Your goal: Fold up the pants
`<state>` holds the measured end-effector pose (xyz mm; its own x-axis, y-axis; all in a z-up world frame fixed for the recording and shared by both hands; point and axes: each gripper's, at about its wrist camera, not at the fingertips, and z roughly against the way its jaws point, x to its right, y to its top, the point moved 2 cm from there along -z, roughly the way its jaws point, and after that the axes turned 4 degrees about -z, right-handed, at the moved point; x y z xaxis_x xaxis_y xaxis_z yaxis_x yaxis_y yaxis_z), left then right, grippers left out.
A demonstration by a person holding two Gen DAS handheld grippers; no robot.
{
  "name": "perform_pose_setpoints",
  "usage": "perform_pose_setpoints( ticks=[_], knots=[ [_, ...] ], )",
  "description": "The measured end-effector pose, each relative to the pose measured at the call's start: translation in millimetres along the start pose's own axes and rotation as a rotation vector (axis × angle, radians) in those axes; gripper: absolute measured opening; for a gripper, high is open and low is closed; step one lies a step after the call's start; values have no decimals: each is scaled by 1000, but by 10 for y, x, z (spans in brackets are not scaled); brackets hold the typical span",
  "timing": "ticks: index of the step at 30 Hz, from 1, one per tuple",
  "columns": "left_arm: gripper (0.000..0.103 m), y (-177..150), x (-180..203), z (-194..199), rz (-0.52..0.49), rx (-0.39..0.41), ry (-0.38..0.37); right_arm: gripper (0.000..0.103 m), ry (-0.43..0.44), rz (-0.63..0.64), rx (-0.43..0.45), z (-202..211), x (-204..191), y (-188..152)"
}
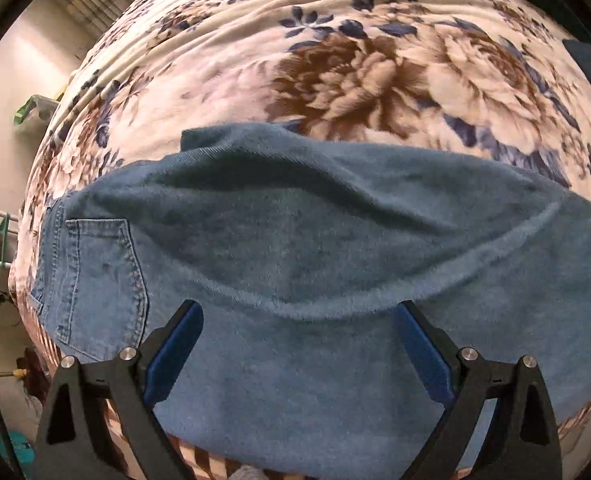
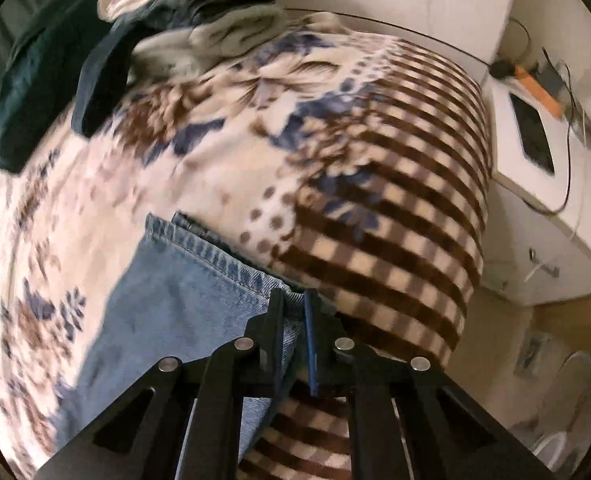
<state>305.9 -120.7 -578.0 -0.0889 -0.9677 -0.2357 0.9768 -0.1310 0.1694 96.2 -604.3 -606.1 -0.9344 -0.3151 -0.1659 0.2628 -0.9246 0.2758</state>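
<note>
Floral blanket [image 1: 335, 32]: jeans [image 1: 295, 248] crosswise, waist left, hem right.

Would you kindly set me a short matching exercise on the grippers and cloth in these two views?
Things:
1. left gripper
2. right gripper
3. blue denim jeans
4. cream floral fleece blanket

States:
A. shut on the denim hem
B. spread beneath the denim
C. open wide above the cloth
D. lying with a back pocket showing

Pairs: 1-C, 2-A, 3-D, 4-B
</note>
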Motion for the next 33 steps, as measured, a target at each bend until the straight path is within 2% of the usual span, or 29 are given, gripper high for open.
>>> perform_pose_setpoints(
  ticks=[2, 4, 7, 9, 10, 11, 13, 14, 15, 16, 17, 19, 24, 26, 28, 30, 31, 33],
  knots=[
    [97, -7, 13, -37, 3, -10, 0, 10, -4, -18, -21, -84, 92, -22],
    [97, -15, 18, -65, 7, -22, 8, 10, -20, -12, -90, -290, 147, -137],
    [97, -2, -64, -56, 25, -30, 10, 16, 8, -26, -193, -506, 229, -154],
    [97, 20, -200, 43, 44, -18, 10, 31, 20, -32, -256, -468, 234, -107],
    [97, 29, -263, 88, 53, -13, 13, 44, 30, -8, -281, -412, 188, -105],
    [97, 38, -345, 140, 67, -8, 15, 51, 54, 45, -303, -314, 89, -126],
    [97, 62, -566, 242, 106, -4, 10, 54, 78, 224, -321, -62, -246, -264],
    [97, 79, -676, 270, 120, -4, 5, 56, 96, 353, -340, 93, -529, -443],
    [97, 98, -830, 289, 143, -6, 11, 59, 112, 420, -357, 167, -697, -571],
    [97, 101, -933, 289, 159, -7, 16, 67, 154, 525, -389, 270, -1027, -829],
    [97, 105, -1048, 276, 174, -9, 23, 74, 186, 571, -409, 311, -1208, -972],
    [97, 127, -1323, 186, 211, -15, 45, 74, 283, 683, -497, 376, -1816, -1442],
    [97, 207, -1967, -259, 311, -65, 82, 74, 509, 826, -823, 257, -3512, -2652],
    [97, 228, -2122, -407, 332, -94, 82, 74, 563, 915, -918, 229, -4123, -3148],
    [97, 238, -2247, -536, 353, -117, 63, 74, 528, 1023, -989, 125, -4608, -3630],
    [97, 237, -2321, -653, 368, -144, 19, 74, 451, 1146, -1066, -49, -4921, -4075],
    [97, 240, -2327, -674, 374, -154, 0, 74, 392, 1199, -1095, -151, -4984, -4238],
    [97, 246, -2329, -700, 381, -161, -51, 72, 211, 1286, -1167, -361, -4955, -4504]
  ],
)
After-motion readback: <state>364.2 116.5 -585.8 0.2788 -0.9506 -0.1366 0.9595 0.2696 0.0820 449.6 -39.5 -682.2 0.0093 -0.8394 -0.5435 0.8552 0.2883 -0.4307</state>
